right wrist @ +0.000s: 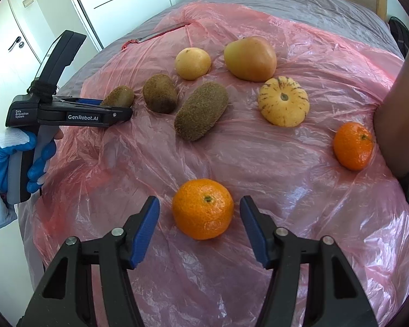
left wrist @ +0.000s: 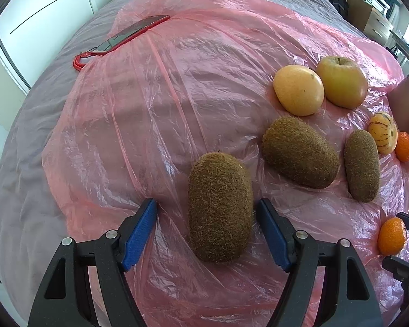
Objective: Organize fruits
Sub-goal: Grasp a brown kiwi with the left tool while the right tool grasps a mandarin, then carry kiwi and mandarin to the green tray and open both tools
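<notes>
Fruits lie on a pink plastic sheet (left wrist: 155,87) over a grey bed. My left gripper (left wrist: 206,209) is open around a kiwi (left wrist: 220,207), its pads apart from the skin. Two more kiwis (left wrist: 300,152) (left wrist: 362,165) lie to the right. My right gripper (right wrist: 199,208) is open around a mandarin (right wrist: 203,208) and not touching it. A second mandarin (right wrist: 353,145), a striped yellow fruit (right wrist: 283,101), an apple (right wrist: 250,58) and a round yellow fruit (right wrist: 193,63) lie beyond. The left gripper (right wrist: 117,106) shows at the left of the right wrist view.
A phone in a red case (left wrist: 133,31) with a red strap lies at the sheet's far left edge. A dark brown object (right wrist: 400,125) stands at the right. White cupboards stand beyond the bed, boxes and a bag at the far right.
</notes>
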`<state>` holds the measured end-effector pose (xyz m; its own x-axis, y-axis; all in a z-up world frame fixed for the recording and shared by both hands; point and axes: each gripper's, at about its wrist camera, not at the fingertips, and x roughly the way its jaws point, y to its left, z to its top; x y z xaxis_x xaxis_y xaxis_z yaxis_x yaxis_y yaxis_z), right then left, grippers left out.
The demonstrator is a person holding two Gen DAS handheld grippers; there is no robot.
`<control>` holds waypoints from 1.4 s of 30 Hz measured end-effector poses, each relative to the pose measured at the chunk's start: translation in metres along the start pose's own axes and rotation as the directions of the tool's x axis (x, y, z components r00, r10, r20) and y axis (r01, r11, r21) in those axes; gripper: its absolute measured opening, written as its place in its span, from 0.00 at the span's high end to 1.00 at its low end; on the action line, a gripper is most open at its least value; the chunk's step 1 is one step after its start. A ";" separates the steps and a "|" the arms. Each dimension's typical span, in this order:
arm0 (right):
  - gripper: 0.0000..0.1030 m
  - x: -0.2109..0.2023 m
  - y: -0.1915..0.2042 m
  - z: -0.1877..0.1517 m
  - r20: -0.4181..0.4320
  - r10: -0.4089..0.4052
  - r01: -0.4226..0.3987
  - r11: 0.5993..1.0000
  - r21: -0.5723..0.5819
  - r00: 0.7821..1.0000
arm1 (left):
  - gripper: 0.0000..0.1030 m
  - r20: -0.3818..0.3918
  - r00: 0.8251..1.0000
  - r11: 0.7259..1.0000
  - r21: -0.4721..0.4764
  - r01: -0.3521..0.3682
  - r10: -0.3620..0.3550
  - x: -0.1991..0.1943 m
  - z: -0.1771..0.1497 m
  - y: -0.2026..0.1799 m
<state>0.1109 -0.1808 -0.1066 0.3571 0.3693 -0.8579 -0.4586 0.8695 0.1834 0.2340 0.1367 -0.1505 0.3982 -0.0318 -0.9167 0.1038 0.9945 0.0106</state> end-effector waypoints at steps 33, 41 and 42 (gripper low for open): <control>0.38 -0.022 -0.006 -0.003 0.021 0.039 -0.039 0.999 0.022 0.999 | 0.65 0.148 0.981 0.977 -0.154 0.150 -0.127 -0.062 -0.025 0.038; 0.38 -0.057 -0.008 -0.013 0.074 0.038 -0.041 0.999 0.028 0.996 | 0.65 0.179 0.973 0.974 -0.147 0.171 -0.144 -0.097 -0.046 0.024; 0.38 -0.061 -0.009 -0.014 0.079 0.036 -0.038 0.999 0.031 0.996 | 0.65 0.181 0.972 0.974 -0.141 0.176 -0.149 -0.101 -0.050 0.020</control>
<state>0.0816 -0.2158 -0.0629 0.4037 0.4251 -0.8101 -0.4466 0.8644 0.2310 0.1505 0.1652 -0.0771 0.5366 -0.1972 -0.8205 0.0428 0.9774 -0.2070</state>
